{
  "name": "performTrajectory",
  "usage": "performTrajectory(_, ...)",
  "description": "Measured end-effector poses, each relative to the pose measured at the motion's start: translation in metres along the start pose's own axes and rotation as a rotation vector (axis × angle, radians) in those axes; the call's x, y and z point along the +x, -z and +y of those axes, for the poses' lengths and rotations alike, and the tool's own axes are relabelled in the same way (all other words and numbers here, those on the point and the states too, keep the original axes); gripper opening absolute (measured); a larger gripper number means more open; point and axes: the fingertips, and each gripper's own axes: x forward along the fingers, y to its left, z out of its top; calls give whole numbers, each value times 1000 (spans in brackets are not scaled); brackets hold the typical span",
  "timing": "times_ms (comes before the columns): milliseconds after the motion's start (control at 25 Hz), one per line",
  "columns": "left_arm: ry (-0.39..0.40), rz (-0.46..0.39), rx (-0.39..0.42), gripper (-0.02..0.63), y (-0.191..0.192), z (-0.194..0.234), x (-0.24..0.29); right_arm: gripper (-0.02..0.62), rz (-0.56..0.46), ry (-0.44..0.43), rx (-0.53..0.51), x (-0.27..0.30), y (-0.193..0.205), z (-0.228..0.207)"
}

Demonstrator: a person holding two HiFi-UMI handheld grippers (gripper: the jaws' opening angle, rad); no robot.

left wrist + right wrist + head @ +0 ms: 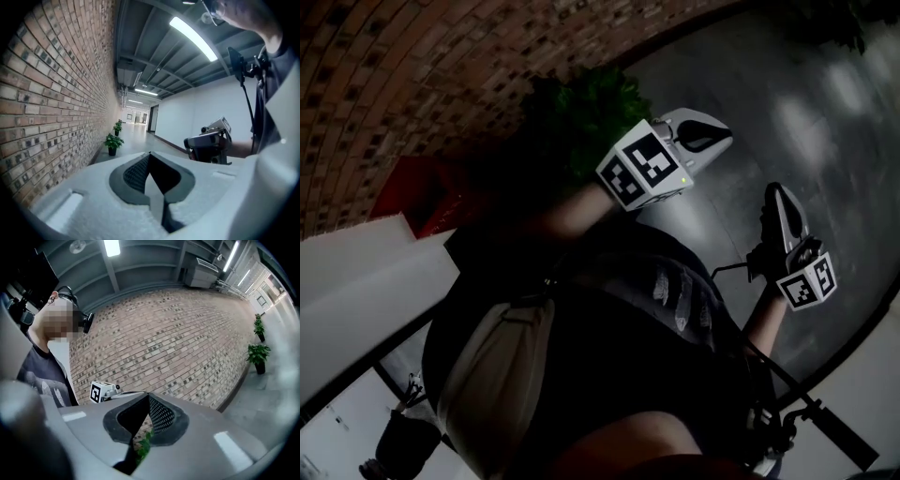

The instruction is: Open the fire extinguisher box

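The left gripper (150,155) is closed on nothing, and the right gripper (149,398) is likewise closed and empty. In the head view the red fire extinguisher box (420,192) sits at the left against the brick wall (412,66), well apart from both.

Head view: was dim, my torso (609,356) in shadow, glare on floor (797,122).
Gripper views: were brighter, lit by ceiling strip light (194,37); fisheye-bent edges, black corners.
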Motion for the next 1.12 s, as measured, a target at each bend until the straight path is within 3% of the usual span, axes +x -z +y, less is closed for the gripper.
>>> performTrajectory(240,-150,-21,-70,0,5,57,-16,0,119,-80,-61,51,7,-12)
performTrajectory(360,-213,-16,-75,0,4,70,-19,0,137,-130,-49,69,5,-27)
performTrajectory(520,-365,2,-83,-2,4,90,-16,0,168,-236,-46,85,4,-43)
performTrajectory(720,-500,-38,-48,-2,-24,92,11,0,208,-367,-68,79,-17,-73)
performTrajectory(960,-539,-24,-39,-2,-43,83,46,0,131,-390,-56,61,-62,-117)
performTrajectory(1120,-506,16,15,-2,-50,72,72,0,87,-386,-78,55,-79,-139)
